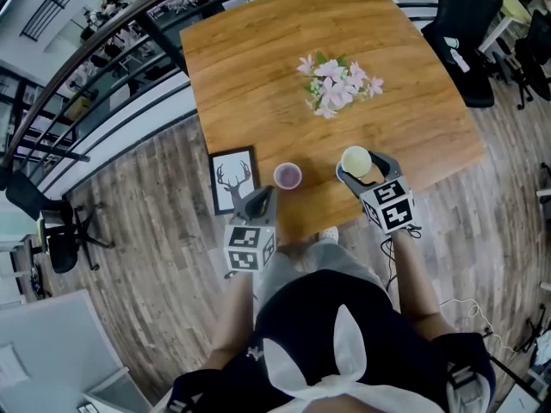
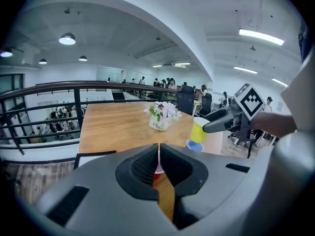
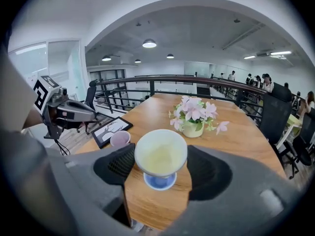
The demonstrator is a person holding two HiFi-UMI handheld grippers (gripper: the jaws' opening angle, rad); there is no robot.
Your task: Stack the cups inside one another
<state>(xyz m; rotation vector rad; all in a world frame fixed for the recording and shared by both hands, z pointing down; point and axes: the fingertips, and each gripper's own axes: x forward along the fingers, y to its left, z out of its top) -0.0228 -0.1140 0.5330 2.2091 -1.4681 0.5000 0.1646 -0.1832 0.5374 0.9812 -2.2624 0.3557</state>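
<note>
1. Head view: a vase of flowers (image 1: pixel 337 84) stands mid-way across the wooden table (image 1: pixel 413 101). Along the near edge are a framed deer picture (image 1: pixel 232 179), a pink cup (image 1: pixel 287 175) and, to its right, the yellow cup (image 1: pixel 355 161). The right gripper (image 1: pixel 363 172) clasps the yellow cup. The left gripper (image 1: pixel 261 200) hangs just short of the pink cup and does not touch it.

2. Left gripper view: the jaws of the left gripper (image 2: pixel 158 151) are pressed together with only a slit between them, and they hold nothing. The pink cup (image 2: pixel 158 169) shows through that slit, beyond the tips. Across the table the yellow cup (image 2: pixel 198 130) hangs upright over a blue cup (image 2: pixel 195 145). I cannot tell whether its base has entered the blue rim.

3. Right gripper view: the jaws of the right gripper (image 3: pixel 161 163) stand wide, with the pads bearing on both sides of the yellow cup (image 3: pixel 161 151) near its rim. The blue cup (image 3: pixel 160 181) shows right beneath it, close to the table's near edge.
   - If the yellow cup is lowered off-centre, its base would likely catch the blue rim. That could tip the light blue cup or push it toward the edge.
   - Nothing steadies the blue cup, since the left gripper is well apart from it.
   - Letting go too soon would probably leave the yellow cup sitting crooked.
   - Too hard a squeeze could deform the yellow cup so that it jams.
</note>
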